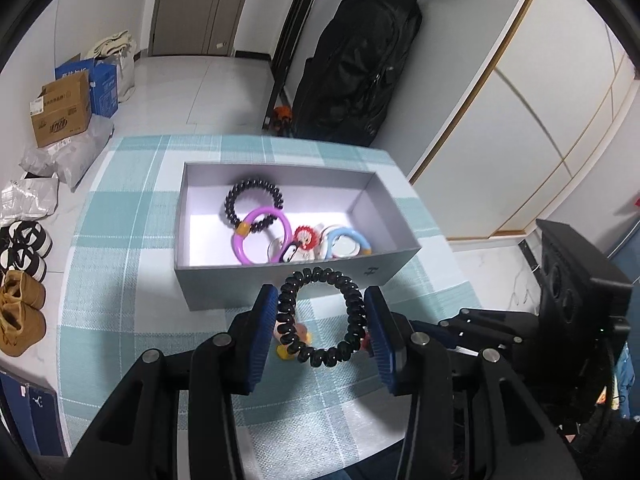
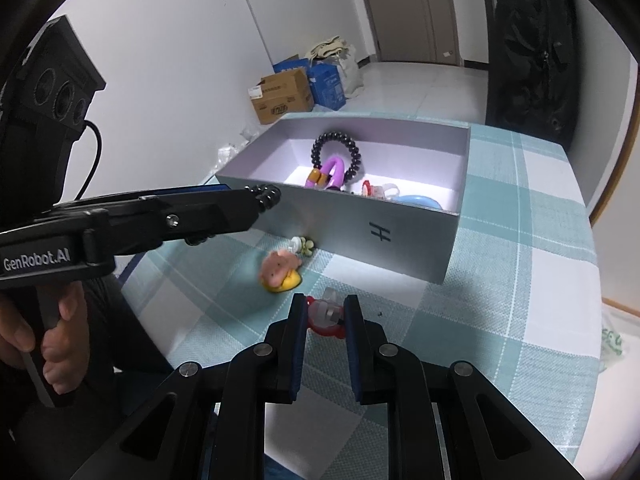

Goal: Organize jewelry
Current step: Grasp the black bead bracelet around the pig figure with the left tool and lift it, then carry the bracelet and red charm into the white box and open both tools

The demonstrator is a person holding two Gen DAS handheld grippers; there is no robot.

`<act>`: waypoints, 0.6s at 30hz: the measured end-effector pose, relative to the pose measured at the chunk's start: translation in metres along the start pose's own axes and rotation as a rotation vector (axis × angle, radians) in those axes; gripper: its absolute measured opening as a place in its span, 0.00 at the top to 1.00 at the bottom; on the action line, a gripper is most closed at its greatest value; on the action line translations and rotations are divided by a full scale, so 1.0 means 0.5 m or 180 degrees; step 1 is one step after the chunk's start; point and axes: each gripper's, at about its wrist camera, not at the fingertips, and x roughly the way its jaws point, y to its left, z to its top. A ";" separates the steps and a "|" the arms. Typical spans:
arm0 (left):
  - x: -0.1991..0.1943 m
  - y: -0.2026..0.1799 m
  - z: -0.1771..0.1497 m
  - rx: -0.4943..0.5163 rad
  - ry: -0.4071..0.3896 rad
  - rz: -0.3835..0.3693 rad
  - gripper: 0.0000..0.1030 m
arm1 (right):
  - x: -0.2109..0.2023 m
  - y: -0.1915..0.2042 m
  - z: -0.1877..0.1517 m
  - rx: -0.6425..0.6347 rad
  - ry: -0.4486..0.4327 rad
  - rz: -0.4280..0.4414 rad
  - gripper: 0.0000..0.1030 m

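In the left wrist view, the left gripper sits at the bottom middle of the frame. Its jaws are spread wide, and a black coil hair tie stretches between the 2 blue pads, touching both. The hair tie hangs just in front of the near wall of the gray box, above the counter with its blue and white checked cloth.

Inside the box, in the middle of the frame, lie another black coil tie, a purple ring, a blue ring and a small red-haired toy charm.

In the right wrist view, the right gripper is at the bottom middle. Its jaws are partly closed around a clear and red charm that rests on the counter. The pads look like they touch it, but I cannot be sure. A pink and yellow charm lies just above and left of it, near the front wall of the box.
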 end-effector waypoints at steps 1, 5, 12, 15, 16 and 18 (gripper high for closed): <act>-0.003 0.001 0.002 -0.0005 -0.0024 -0.0013 0.62 | -0.001 -0.001 0.002 0.0009 -0.0010 0.0006 0.83; -0.012 0.004 0.010 -0.0036 -0.0103 -0.0063 0.62 | -0.013 -0.008 0.011 0.0075 -0.0105 0.0057 0.83; -0.021 0.009 0.028 -0.0044 -0.0233 -0.0113 0.62 | -0.056 -0.026 0.038 0.0255 -0.0427 0.0147 0.83; -0.019 0.012 0.034 -0.0053 -0.0258 -0.0120 0.62 | -0.068 -0.036 0.054 0.0316 -0.0523 0.0178 0.83; -0.018 0.013 0.037 -0.0059 -0.0263 -0.0117 0.62 | -0.070 -0.037 0.056 0.0325 -0.0535 0.0179 0.83; -0.014 0.017 0.045 -0.0077 -0.0272 -0.0124 0.62 | -0.071 -0.042 0.067 0.0348 -0.0556 0.0207 0.83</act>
